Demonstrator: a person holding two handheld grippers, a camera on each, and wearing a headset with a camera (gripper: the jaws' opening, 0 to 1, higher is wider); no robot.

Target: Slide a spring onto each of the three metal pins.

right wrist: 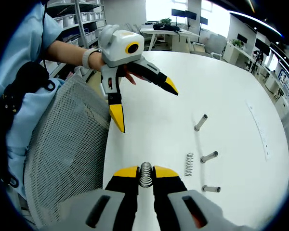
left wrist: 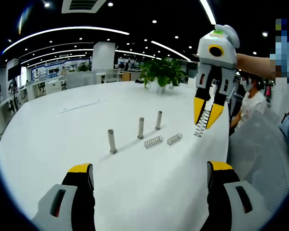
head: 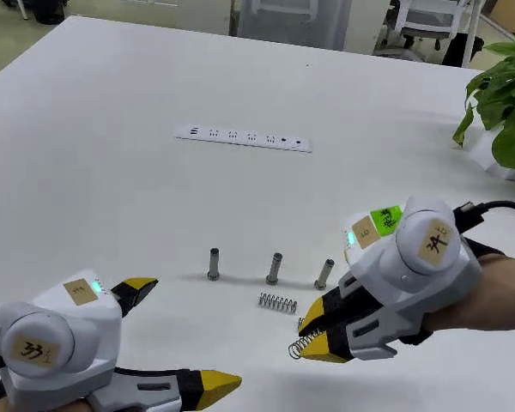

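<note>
Three short metal pins stand in a row on the white table: left pin (head: 214, 263), middle pin (head: 275, 268), right pin (head: 324, 274). All are bare. One spring (head: 277, 302) lies in front of the middle pin. In the left gripper view a second loose spring (left wrist: 174, 138) lies beside the first spring (left wrist: 153, 141). My right gripper (head: 309, 337) hovers near the right pin, shut on a third spring (right wrist: 145, 174) that hangs from its tips (left wrist: 202, 122). My left gripper (head: 193, 330) is wide open at the near left, with nothing between its jaws.
A white power strip (head: 243, 137) lies farther back at mid-table. A potted plant (head: 502, 103) stands at the far right edge. A grey mesh chair (right wrist: 67, 159) sits by the table's near side. Office chairs (head: 425, 21) stand beyond the far edge.
</note>
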